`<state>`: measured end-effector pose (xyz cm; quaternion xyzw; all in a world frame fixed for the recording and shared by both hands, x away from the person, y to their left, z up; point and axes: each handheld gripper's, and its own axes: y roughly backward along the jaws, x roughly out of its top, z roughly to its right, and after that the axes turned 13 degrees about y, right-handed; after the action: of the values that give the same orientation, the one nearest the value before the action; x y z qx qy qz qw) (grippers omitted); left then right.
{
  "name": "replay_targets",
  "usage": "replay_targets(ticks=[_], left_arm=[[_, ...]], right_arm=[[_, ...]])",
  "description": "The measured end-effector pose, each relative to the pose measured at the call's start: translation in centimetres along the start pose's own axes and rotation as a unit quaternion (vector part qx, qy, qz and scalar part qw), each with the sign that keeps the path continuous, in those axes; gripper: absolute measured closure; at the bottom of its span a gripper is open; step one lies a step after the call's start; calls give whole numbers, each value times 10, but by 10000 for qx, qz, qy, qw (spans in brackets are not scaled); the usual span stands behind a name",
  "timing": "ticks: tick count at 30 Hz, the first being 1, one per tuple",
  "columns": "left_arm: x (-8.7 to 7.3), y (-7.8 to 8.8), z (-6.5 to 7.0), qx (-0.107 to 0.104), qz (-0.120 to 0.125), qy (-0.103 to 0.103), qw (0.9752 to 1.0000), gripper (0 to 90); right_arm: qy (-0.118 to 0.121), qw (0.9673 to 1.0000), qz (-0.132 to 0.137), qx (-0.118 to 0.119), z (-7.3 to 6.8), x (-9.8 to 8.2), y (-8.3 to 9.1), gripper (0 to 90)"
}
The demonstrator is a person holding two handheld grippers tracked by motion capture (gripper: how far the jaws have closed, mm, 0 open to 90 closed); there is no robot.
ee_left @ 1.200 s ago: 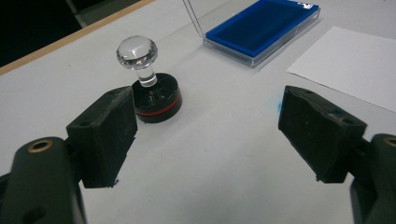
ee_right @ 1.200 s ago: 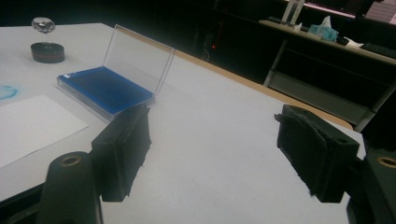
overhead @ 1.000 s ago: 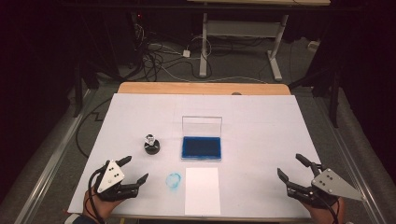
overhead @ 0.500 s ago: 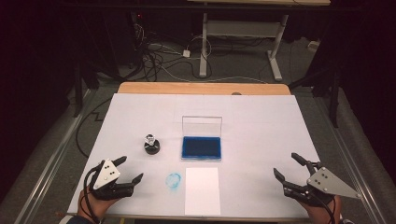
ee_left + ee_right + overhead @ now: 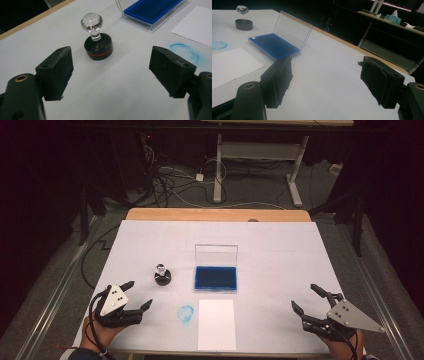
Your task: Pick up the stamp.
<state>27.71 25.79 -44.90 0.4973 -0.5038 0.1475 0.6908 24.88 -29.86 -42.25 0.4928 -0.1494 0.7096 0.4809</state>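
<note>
The stamp (image 5: 97, 42) stands on the counter (image 5: 280, 245), just ahead of the left gripper (image 5: 135, 296), whose jaws gape wide to grab it. The right gripper (image 5: 306, 299) waits, released, holding nothing.

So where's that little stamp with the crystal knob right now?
In the high view the stamp stands upright on the table's left half, just left of the open blue ink pad, ahead of the open left gripper, untouched.
</note>
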Motion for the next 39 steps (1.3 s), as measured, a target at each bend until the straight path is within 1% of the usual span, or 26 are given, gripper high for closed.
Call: replay_targets(ticks=[5, 7, 9, 12, 16, 19, 29, 33, 39], left_arm=[[7, -3, -6, 59, -15, 19, 10000, 186], [13, -4, -8, 139, -48, 5, 9999, 186], [19, -3, -10, 122, -10, 32, 9999, 186], [29, -5, -13, 108, 56, 10, 9999, 186], [34, -9, -16, 75, 57, 53, 9999, 185], [36, -11, -17, 36, 55, 77, 9999, 185], [43, -26, -22, -71, -157, 67, 9998, 181], [45, -30, -24, -128, -181, 92, 9997, 181], [47, -37, -24, -169, -269, 57, 9995, 181]], right_arm=[[65, 10000, -24, 21, -1, 0, -1, 250], [59, 10000, -28, 30, -1, 0, -1, 250], [56, 10000, -47, 50, -2, 0, -2, 250], [107, 9999, -68, 45, -2, 0, -2, 250], [105, 9999, -82, 56, -2, -1, -2, 250], [112, 9999, -107, 57, -2, -1, -3, 250], [136, 9998, -160, -29, -2, -1, -3, 253], [149, 9997, -179, -15, -2, -2, -3, 254], [173, 9996, -223, 10, -3, -2, -5, 259]])
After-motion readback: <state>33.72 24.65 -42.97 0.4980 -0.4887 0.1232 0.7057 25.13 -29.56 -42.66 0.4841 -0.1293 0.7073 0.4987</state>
